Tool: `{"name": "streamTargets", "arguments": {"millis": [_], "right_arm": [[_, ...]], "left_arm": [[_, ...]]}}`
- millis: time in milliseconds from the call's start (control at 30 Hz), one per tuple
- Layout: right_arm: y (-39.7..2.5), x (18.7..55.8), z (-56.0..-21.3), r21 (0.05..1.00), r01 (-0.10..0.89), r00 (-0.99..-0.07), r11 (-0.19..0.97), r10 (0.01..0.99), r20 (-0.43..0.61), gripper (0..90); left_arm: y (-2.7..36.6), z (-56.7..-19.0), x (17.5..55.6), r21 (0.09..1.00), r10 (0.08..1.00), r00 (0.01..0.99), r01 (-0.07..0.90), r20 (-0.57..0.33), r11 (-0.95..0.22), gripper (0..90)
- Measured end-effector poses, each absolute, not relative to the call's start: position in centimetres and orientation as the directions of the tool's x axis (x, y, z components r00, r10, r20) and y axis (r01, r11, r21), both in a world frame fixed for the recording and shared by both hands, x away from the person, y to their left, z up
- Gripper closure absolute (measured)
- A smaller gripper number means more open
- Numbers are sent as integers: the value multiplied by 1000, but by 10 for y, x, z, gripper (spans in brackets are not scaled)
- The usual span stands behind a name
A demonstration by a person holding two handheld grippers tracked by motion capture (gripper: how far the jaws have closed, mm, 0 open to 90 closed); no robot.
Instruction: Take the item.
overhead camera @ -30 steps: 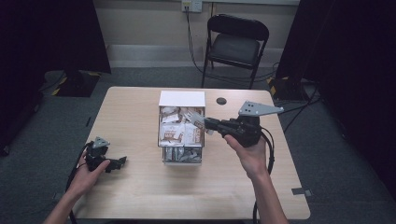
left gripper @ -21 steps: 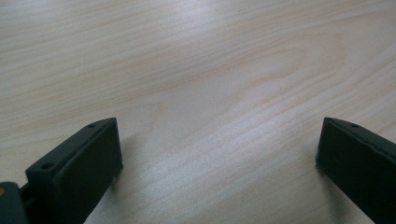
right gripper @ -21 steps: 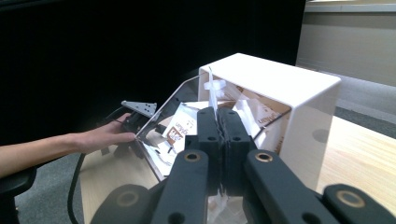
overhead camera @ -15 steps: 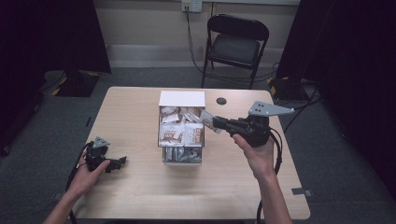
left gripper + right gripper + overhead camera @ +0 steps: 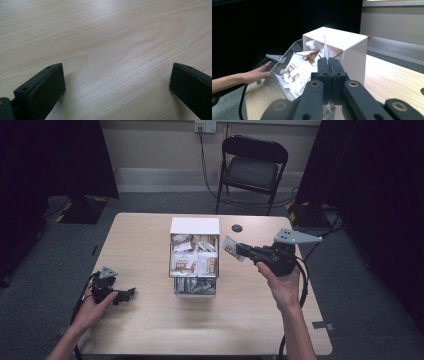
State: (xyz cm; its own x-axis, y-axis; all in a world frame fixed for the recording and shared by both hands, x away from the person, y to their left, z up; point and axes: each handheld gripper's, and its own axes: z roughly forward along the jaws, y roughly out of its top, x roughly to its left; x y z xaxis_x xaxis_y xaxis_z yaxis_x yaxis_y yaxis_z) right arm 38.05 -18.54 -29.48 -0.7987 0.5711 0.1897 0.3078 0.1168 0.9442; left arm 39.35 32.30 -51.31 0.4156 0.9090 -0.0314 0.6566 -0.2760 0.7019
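1. The packet [image 5: 230, 246] sits right of frame centre in the high view, just beside the box [image 5: 195, 226].
2. My right gripper [image 5: 238, 251] pinches that packet, jaws clamped.
3. My left gripper [image 5: 131, 292], lower left, rests spread wide on the table [image 5: 150, 235].

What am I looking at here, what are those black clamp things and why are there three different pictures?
A person sits at a wooden table, holding a hand-operated two-jaw gripper in each hand. One picture looks down from above; the other two come from cameras riding on each gripper. A white box full of small packets sits mid-table. The right gripper is pinched shut on one packet, held in the air beside the box. The left gripper rests open on bare wood, holding nothing.
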Motion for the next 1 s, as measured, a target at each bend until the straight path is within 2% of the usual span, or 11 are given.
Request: {"name": "streamTargets", "arguments": {"millis": [467,1000], "right_arm": [[-205,389,-305,935,339,-758,105,619,205,888],[-212,406,-333,904,409,-716,126,658,232,888]], "left_arm": [[323,-513,393,702,909,416,657,-32,-276,0],[323,-513,393,702,909,416,657,-31,-276,0]]}}
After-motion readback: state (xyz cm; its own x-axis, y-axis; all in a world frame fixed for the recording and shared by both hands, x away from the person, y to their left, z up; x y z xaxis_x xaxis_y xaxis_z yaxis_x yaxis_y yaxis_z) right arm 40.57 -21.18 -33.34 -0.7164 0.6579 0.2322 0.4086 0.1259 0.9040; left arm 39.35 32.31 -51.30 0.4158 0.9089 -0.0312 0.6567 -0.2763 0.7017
